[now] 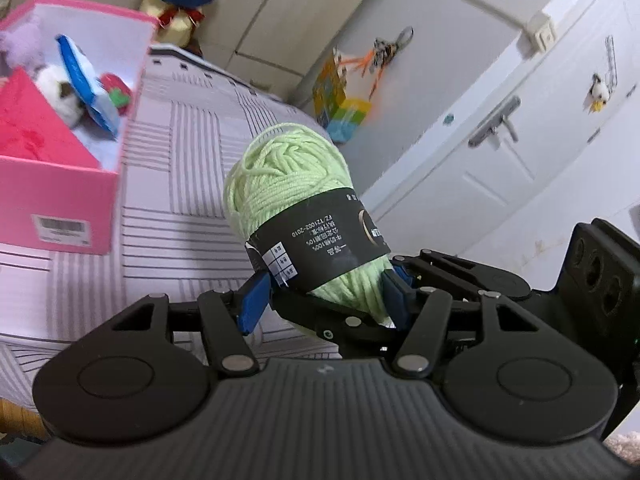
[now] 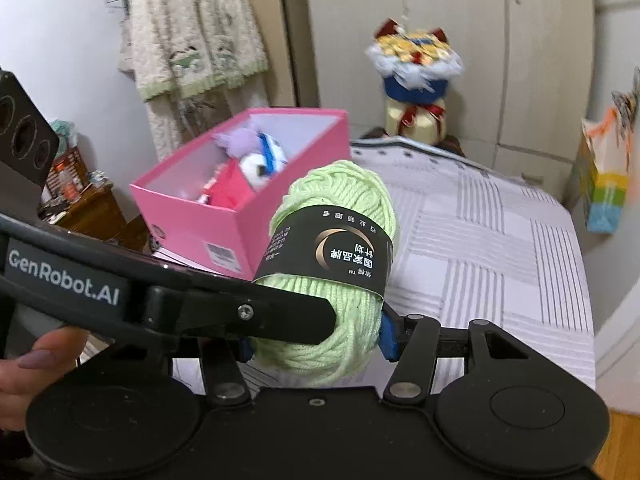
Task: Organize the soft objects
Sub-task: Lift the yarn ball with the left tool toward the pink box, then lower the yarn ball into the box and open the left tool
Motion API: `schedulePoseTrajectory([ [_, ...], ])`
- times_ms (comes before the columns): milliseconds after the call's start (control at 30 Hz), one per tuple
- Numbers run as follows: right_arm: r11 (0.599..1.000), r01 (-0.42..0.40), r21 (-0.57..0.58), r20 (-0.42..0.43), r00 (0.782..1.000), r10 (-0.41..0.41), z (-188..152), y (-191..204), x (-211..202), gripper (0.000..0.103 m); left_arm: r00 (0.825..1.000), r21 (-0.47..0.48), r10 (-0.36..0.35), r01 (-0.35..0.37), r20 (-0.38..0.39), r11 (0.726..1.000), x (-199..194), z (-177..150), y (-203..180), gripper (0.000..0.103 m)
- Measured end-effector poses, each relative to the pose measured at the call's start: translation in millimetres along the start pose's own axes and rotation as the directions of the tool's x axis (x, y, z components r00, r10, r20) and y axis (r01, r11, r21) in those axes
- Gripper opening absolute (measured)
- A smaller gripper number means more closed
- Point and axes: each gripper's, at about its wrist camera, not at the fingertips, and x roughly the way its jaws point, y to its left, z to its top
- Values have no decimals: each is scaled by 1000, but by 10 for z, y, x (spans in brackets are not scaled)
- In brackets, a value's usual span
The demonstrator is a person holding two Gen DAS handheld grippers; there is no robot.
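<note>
Striped grey-and-white bedding [image 2: 500,248] covers the bed, with a pink box [image 2: 224,216] of plush toys [image 2: 260,160] on it. Above the bed, the left gripper [image 1: 324,296] and right gripper [image 2: 316,340] both clamp the lower end of one light-green yarn skein [image 2: 340,248] with a black paper band [image 2: 332,256], near the box.

green yarn aloft, pink box open on the bed

a pale green yarn skein [image 1: 286,184] with a black paper band is held up above the striped bedding. the open pink box [image 2: 240,216] lies beyond it, holding plush toys [image 2: 260,160].
</note>
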Motion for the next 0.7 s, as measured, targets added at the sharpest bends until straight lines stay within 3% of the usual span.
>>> schedulePoseTrajectory([
  [200,992,-6,-126,58,998,13,292,294,18,61,998,-41,-26,28,49,999,-328,154,195,59],
  [500,982,-46,-181,136,988,71,689,503,247,62,990,-20,34,-31,137,999,-641,504,388,59],
  [700,976,-93,-195,163,979,126,938,473,562,62,981,-20,99,-97,167,995,-647,799,570,59],
])
